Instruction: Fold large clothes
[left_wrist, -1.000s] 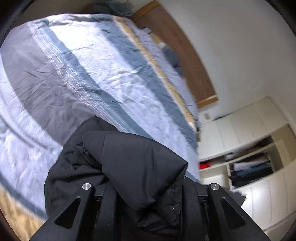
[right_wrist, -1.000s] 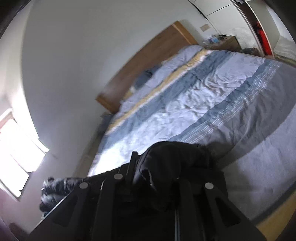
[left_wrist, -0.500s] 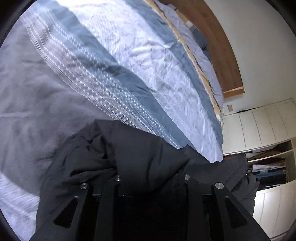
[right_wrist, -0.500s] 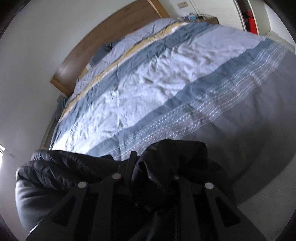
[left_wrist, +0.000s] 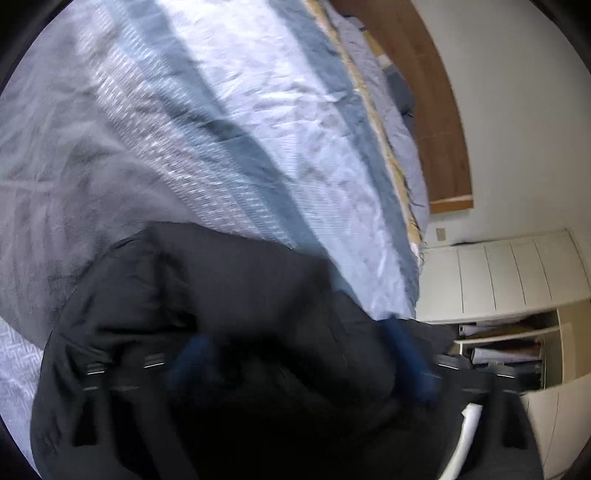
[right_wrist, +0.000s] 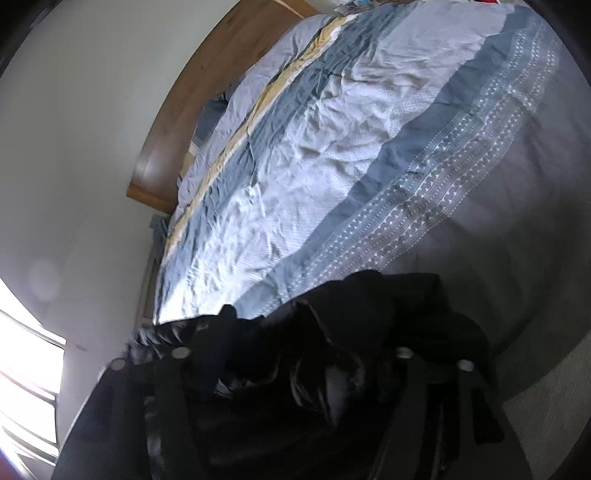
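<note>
A large black padded jacket (left_wrist: 236, 295) fills the bottom of the left wrist view and drapes over my left gripper (left_wrist: 295, 362), whose blue-tipped fingers (left_wrist: 410, 354) stand wide apart in the blur. The jacket lies over the near edge of the striped bed. In the right wrist view the same black jacket (right_wrist: 369, 325) is bunched between the fingers of my right gripper (right_wrist: 291, 369), which is shut on it. The fingertips are hidden by fabric.
The bed (left_wrist: 221, 129) has a blue, grey and white striped duvet and a wooden headboard (left_wrist: 436, 110). White cupboards with open shelves (left_wrist: 517, 332) stand to the right of it. A bright window (right_wrist: 26, 369) is at the left in the right wrist view.
Both grippers moved on over the bed with the jacket. The left fingers, closed on fabric earlier, now stand apart with the jacket slumped over them. The right view has tilted.
</note>
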